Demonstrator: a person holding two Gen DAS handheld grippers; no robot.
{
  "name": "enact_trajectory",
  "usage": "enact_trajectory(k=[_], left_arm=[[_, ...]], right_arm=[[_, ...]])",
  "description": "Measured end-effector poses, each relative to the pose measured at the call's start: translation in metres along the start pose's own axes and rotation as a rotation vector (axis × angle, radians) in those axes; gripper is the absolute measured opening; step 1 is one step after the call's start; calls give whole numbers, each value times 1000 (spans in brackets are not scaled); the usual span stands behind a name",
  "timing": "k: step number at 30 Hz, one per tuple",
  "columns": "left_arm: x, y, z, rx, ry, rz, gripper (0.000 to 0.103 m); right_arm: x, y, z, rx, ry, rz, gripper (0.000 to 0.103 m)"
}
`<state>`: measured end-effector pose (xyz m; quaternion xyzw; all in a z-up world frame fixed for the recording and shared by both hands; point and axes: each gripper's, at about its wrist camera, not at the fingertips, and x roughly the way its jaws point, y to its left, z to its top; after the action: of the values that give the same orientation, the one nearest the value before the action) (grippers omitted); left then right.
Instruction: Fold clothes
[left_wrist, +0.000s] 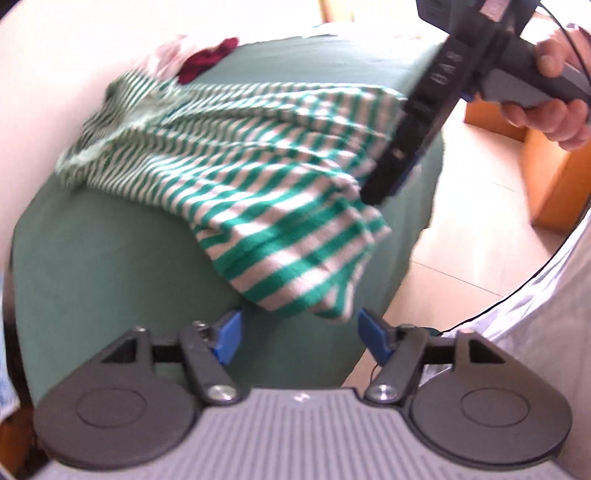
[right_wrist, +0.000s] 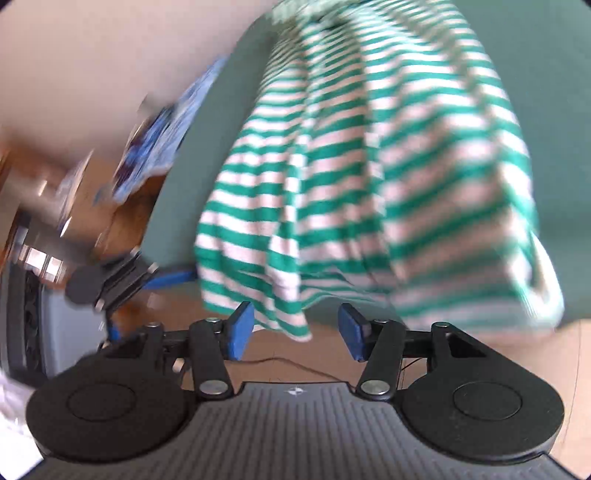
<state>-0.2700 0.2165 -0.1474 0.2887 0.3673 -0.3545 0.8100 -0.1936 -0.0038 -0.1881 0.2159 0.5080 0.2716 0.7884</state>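
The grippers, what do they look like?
Each gripper, left and right, has blue jaws on black linkage arms with silver bolts, two round black discs and a ribbed grey body. A thin black cable trails away. The person's clothing looks pale.

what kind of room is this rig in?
Probably a home room, maybe a bedroom: a green-and-white striped garment lies on a green cloth-covered surface, with pale floor tiles and orange wooden furniture nearby.

Both wrist cameras are looking steeply down, close in, along their own fingers; both are sharing the striped garment (left_wrist: 236, 177) draped over the green surface (left_wrist: 110, 266).
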Motion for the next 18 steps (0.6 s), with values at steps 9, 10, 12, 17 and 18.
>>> enact_trajectory(k=[9,10,12,17,18], left_arm=[[15,-23,-12,-55,-36,62,98],[17,-24,-12,-56,-20,51,98],[21,-23,-10,-76,-12,86,87],[26,-24,-3,-123,8,150,79],[27,-26,1,-119,11,157,82]], right_arm=[[-33,-11,-80,-89,-227,-390,53],[-37,-21,-80,-48,-254,-399,53],[-40,-34,-75,-21,-317,-413,53],[-32,-48,-49,-281,-341,-439,52],[-32,-49,-45,-339,-344,-427,52]])
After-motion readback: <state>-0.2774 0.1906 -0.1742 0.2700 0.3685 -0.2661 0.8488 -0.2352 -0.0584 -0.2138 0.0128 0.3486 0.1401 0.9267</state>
